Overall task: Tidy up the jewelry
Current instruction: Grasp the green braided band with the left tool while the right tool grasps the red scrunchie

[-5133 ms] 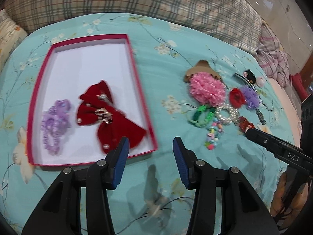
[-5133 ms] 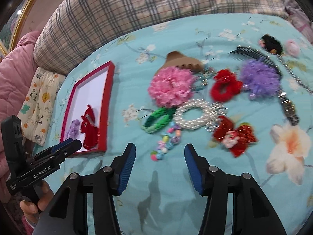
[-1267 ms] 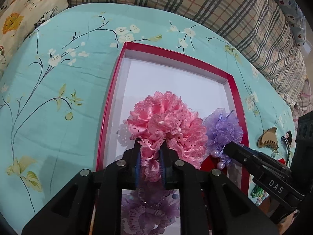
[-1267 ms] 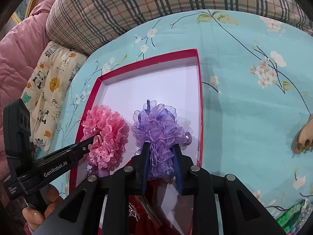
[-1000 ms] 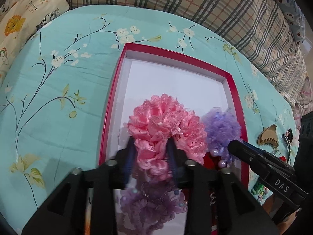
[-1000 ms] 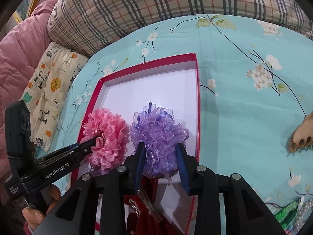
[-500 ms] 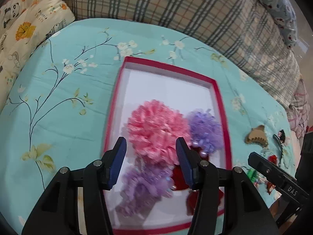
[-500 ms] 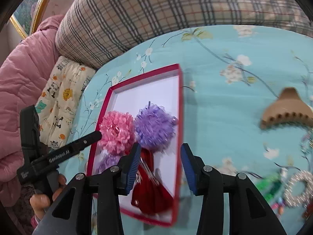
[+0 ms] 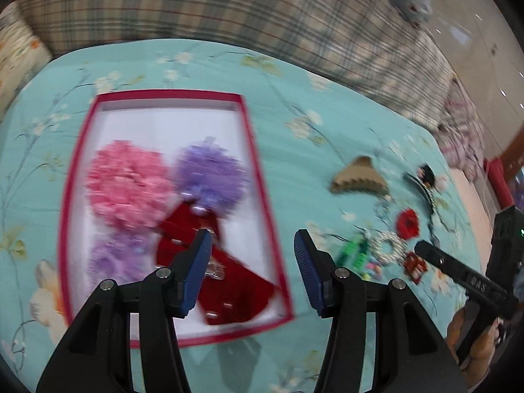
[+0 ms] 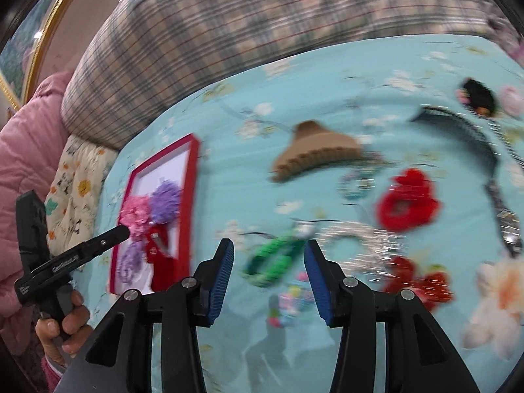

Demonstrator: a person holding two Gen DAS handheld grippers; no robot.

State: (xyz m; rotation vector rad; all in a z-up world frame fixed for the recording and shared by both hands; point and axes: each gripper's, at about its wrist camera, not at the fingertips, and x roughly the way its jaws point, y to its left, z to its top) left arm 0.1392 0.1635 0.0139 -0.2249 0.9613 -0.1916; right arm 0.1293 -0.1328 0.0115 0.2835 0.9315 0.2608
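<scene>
The left gripper [image 9: 250,262] has its jaws apart with nothing between the blue pads; they have just been opening. It hangs over the near right edge of a red-rimmed box [image 9: 252,150] that lies on a bed with a teal flowered sheet [image 9: 294,91]. Inside the box, seen from the left wrist, a pink scrunchie [image 9: 126,183] sits at about 10 o'clock from the gripper, a purple scrunchie [image 9: 211,177] touches it on its 3 o'clock side, a paler purple hair tie [image 9: 114,258] lies at the pink one's 6 o'clock, and a red bow [image 9: 229,285] fills the near right part, partly under the purple scrunchie.

The right gripper [image 10: 268,265] is also open and empty, its jaws having just spread. It hovers over loose pieces on the sheet: a green hair tie [image 10: 273,258] shows between its pads but lies below them, a pearl bracelet [image 10: 357,239] at 3 o'clock, a red scrunchie [image 10: 406,201] at 2 o'clock, a tan claw clip [image 10: 316,154] at 12 o'clock and a black comb [image 10: 458,124] farther toward 1 o'clock. Both views are blurred. A plaid pillow [image 10: 229,32] borders the sheet at 12 o'clock.
</scene>
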